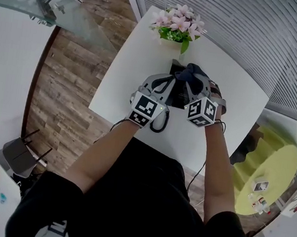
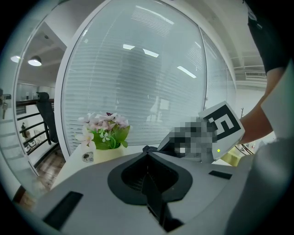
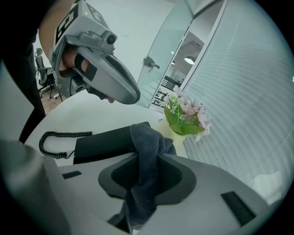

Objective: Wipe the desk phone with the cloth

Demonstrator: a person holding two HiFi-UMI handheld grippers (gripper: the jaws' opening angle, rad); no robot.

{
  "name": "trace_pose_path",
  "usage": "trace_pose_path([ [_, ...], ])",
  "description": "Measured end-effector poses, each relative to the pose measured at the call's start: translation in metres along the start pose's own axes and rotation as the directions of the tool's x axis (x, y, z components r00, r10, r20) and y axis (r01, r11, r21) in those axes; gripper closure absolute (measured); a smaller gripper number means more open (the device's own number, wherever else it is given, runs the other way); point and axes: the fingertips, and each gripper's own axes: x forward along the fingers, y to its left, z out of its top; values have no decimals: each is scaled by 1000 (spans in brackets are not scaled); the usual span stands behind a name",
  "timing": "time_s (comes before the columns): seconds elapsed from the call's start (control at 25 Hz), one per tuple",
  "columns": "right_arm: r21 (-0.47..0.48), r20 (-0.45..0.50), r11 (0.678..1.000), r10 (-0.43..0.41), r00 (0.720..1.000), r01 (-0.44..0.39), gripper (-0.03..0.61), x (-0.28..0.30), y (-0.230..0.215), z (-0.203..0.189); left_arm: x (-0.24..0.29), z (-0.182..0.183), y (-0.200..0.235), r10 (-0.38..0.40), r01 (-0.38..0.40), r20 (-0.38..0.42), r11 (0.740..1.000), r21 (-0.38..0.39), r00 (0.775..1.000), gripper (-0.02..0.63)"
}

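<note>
At the left, the left gripper (image 1: 165, 85) hangs over the near-left part of the desk phone (image 3: 108, 140). Its own view shows its two jaws pressed together with nothing between them, so it carries nothing. I cannot tell if it touches the phone or only hovers just above it. Below it, near the table (image 1: 127, 74) edge closest to the person, lies the coiled cord (image 3: 57, 137) of the phone.

In the middle, the phone is a flat black body that rests on the white table. The dark grey cloth (image 3: 146, 151) lies over the far end of the phone, on the side of the flower pot (image 1: 176, 29), which stands near but apart from it.

At the right, the right gripper (image 1: 204, 98) has its jaws clamped on the cloth. A thick fold of it passes up between them and falls forward onto the phone.

As for the progress, I judge that the wiping is under way or only beginning: the cloth is gripped and is already in contact with the phone. No mark or dust shows which part is cleaned, so I cannot say how much is done. The near part of the phone, toward the cord, seems left to wipe.
</note>
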Motion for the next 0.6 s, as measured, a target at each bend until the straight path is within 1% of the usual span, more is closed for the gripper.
trace_pose_path([
  [0.28, 20, 1, 999, 28, 1000, -28, 468, -4, 18, -7, 0, -4, -9, -12, 12, -8, 1000, 4, 1000, 603],
  [0.6, 37, -2, 998, 41, 999, -41, 468, -7, 35, -15, -4, -9, -17, -15, 15, -15, 1000, 14, 1000, 603],
])
